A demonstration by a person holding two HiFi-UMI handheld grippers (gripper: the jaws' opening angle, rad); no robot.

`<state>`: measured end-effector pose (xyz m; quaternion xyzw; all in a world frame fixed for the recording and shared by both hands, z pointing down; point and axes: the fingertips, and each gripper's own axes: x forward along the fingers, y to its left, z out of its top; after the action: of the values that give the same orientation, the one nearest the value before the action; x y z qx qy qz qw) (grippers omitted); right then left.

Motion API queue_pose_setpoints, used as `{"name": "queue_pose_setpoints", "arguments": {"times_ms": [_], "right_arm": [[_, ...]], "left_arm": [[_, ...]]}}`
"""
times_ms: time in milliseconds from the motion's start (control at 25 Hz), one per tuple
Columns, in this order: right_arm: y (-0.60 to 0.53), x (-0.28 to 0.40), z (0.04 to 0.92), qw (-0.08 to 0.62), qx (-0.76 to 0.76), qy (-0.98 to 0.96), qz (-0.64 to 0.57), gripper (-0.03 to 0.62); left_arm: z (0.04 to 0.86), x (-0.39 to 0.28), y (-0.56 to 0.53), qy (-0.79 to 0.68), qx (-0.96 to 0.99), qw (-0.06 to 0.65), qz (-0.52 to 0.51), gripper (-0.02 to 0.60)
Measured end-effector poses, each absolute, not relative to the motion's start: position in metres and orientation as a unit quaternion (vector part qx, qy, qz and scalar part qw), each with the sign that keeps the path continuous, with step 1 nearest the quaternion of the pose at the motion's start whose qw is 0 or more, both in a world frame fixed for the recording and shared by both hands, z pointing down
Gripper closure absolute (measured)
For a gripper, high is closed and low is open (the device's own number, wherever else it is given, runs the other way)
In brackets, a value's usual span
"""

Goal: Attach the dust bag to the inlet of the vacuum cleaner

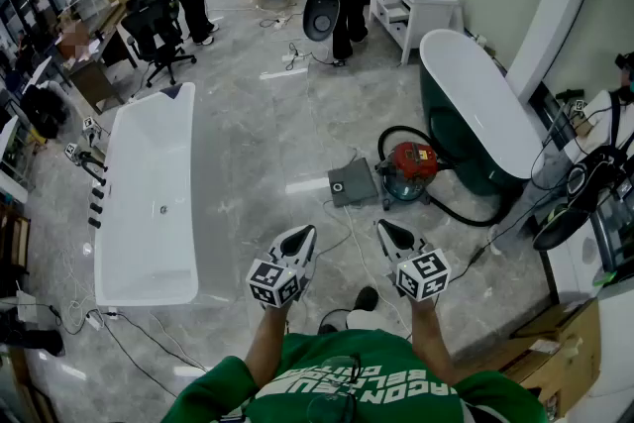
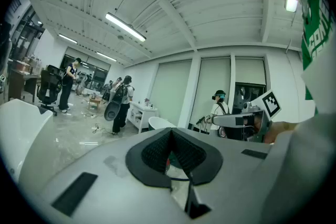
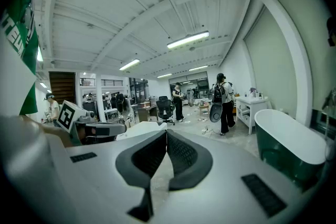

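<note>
Nothing is done yet: the vacuum cleaner (image 1: pixel 411 168) sits far off by the dark tub (image 1: pixel 468 161), with a flat grey piece, probably the dust bag (image 1: pixel 352 183), just left of it. The left gripper (image 1: pixel 305 231) and right gripper (image 1: pixel 384 226) are near, jaws pressed together, empty; the inlet is too small to see

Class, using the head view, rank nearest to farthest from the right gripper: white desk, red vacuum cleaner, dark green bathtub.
1. Red vacuum cleaner, on the floor just ahead of the right gripper.
2. Dark green bathtub, beyond it, rightward.
3. White desk, by the far wall.
</note>
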<state>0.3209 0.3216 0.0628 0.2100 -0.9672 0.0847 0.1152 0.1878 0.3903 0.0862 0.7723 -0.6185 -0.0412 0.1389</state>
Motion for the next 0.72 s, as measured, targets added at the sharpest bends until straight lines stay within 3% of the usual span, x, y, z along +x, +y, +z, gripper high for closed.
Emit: {"name": "queue_pose_setpoints", "arguments": {"times_ms": [720], "right_arm": [[0.269,0.339,0.086,0.139,0.232,-0.955,0.123,0.585]], "left_arm": [[0.078,0.203,0.352,-0.613,0.778,0.135,-0.044,0.577]]}}
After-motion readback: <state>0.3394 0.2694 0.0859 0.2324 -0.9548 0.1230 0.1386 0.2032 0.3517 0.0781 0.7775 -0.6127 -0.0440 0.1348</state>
